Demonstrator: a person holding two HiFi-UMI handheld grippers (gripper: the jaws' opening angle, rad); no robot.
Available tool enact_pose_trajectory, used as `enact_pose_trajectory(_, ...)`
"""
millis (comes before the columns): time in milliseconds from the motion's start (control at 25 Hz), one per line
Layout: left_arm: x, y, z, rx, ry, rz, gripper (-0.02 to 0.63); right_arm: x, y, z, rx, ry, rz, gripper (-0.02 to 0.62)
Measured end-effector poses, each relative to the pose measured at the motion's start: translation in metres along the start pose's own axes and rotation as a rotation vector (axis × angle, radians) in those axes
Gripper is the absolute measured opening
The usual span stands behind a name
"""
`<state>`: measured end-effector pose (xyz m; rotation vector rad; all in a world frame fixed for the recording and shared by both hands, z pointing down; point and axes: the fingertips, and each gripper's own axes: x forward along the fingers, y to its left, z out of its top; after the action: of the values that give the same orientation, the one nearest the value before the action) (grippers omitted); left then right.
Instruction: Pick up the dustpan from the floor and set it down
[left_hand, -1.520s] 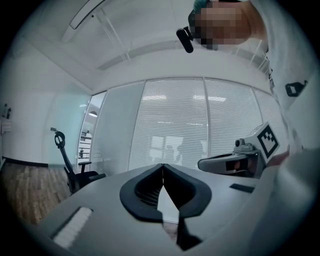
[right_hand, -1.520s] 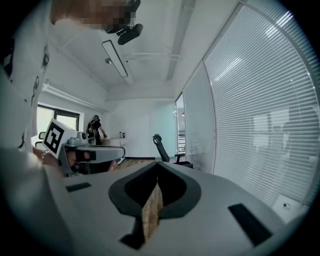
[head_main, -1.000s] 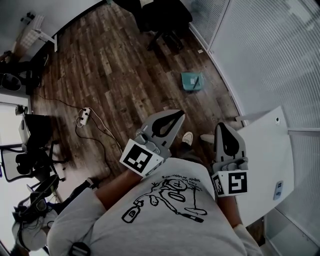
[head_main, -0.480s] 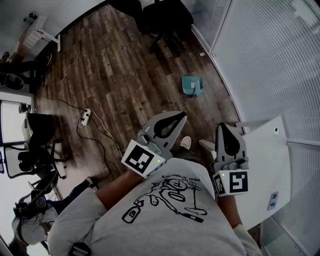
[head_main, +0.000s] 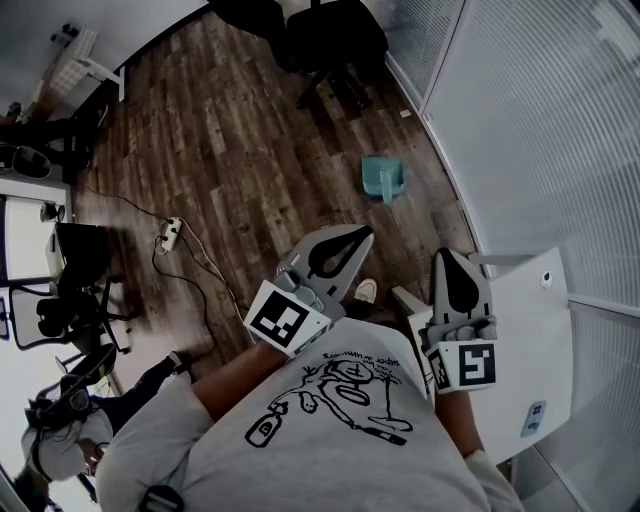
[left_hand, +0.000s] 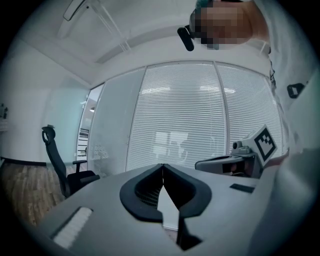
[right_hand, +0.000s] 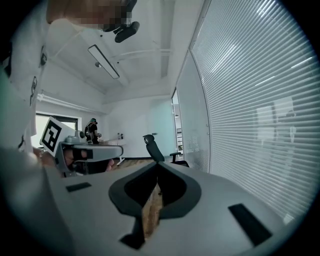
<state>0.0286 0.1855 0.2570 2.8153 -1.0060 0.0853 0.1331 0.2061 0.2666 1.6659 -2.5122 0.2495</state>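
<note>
Locate dustpan (head_main: 383, 178) on the wood floor (head_main: 250, 150), far of both grippers and close beside the blind-covered glass wall (head_main: 540, 120) at right. Well apart from either claw; no contact.

Left gripper (head_main: 362, 234): jaws pressed together, nothing between. Right gripper (head_main: 445, 254): likewise closed and empty. Both held roughly level, hence no sight of the dustpan in either gripper view.

Offset: far and slightly right of the left claw, far and left of the right claw. Judged nearer the left.

Long axis: seems to run far-to-near, handle toward the near side. Too small to confirm.

Before any grasp, probably required: advance toward the far side, tip the chosen claw downward, open it, align across the handle.
</note>
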Motion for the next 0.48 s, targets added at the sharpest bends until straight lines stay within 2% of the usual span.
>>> enact_pose_trajectory(480, 0.020, 0.019, 0.001, -0.036, -0.003, 0.025, 0.002, 0.028, -0.014, 0.002, 0.005, 0.014, 0.016, 0.005)
